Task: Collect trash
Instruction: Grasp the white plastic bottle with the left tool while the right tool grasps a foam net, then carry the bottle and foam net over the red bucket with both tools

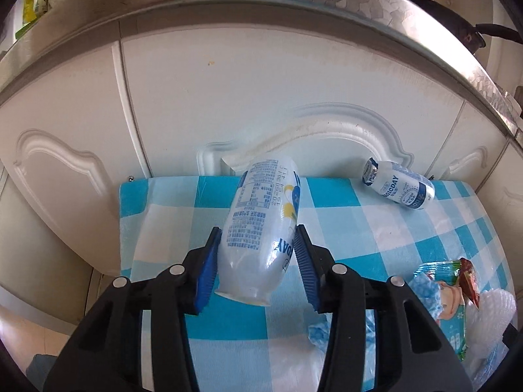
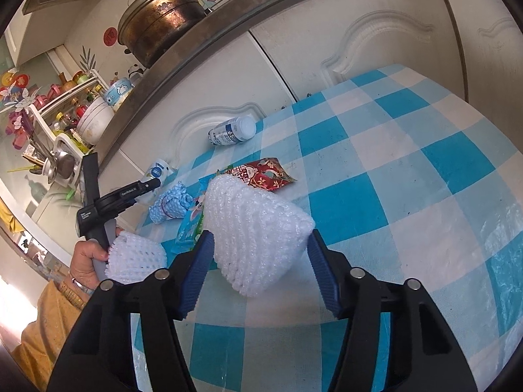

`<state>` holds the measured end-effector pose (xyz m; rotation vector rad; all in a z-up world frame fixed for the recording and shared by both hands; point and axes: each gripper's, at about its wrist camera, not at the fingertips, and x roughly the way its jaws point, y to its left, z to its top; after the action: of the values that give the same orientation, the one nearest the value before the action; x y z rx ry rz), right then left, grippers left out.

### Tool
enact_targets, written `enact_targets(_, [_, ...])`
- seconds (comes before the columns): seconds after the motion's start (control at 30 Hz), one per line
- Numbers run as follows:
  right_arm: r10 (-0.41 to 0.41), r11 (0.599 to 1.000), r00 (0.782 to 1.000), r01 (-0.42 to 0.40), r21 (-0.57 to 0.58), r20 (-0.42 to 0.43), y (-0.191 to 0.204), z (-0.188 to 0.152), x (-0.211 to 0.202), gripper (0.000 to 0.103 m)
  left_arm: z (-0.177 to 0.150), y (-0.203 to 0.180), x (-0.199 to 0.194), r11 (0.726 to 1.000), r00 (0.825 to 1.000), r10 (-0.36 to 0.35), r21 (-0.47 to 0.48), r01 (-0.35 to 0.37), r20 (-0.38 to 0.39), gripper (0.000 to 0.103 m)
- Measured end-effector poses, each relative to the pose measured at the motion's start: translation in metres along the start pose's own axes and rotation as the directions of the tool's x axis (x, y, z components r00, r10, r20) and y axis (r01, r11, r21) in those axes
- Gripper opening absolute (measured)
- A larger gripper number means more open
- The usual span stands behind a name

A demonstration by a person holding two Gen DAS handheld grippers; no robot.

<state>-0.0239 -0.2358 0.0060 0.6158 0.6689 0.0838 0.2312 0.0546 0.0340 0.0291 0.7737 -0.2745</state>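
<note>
A white plastic bottle (image 1: 258, 215) with blue print hangs tilted above the blue-checked tablecloth (image 1: 376, 235), and my left gripper (image 1: 257, 228) is shut on its lower body. In the right wrist view that left gripper (image 2: 153, 183) shows from the side with the bottle (image 2: 157, 171) at its tips. A white foam net sleeve (image 2: 258, 228) sits between the blue pads of my right gripper (image 2: 258, 233), which press on both of its sides. A second, smaller bottle (image 1: 397, 187) (image 2: 233, 130) lies on its side at the table's far edge.
On the cloth lie a red wrapper (image 2: 264, 173), a teal wrapper (image 1: 447, 300), a crumpled blue net (image 2: 170, 204) and another foam sleeve (image 2: 135, 259). White cabinet doors (image 1: 261, 81) stand right behind the table. A person's hand (image 2: 86, 258) holds the left gripper's handle.
</note>
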Motion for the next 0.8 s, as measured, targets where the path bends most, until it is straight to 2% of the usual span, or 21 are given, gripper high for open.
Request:
enact_targets(0.1, [-0.006,1.0,1.0,0.006,-0.008,0.0,0.001,-0.002,0.0,0.043,-0.013,-0.002,-0.018,1.0,1.0,0.01,0.002,-0.01,0.019,0.046])
enact_targets(0.27, [-0.005,1.0,1.0,0.005,-0.024,0.003,0.004,-0.004,-0.003,0.033,-0.026,0.011,-0.043,0.999,0.999,0.015,-0.032,-0.014,0.034,0.046])
enact_targets(0.57, [0.033,0.998,0.998,-0.031,-0.052,0.046,0.008,-0.009,-0.018,0.027,-0.06,0.021,-0.098,0.996,0.999,0.03,-0.081,-0.027,0.035,0.046])
enact_targets(0.8, [0.068,0.998,0.994,-0.068,0.006,0.087,-0.006,-0.014,-0.039,0.026,-0.103,0.027,-0.134,0.992,0.999,0.036,-0.122,-0.033,0.026,0.046])
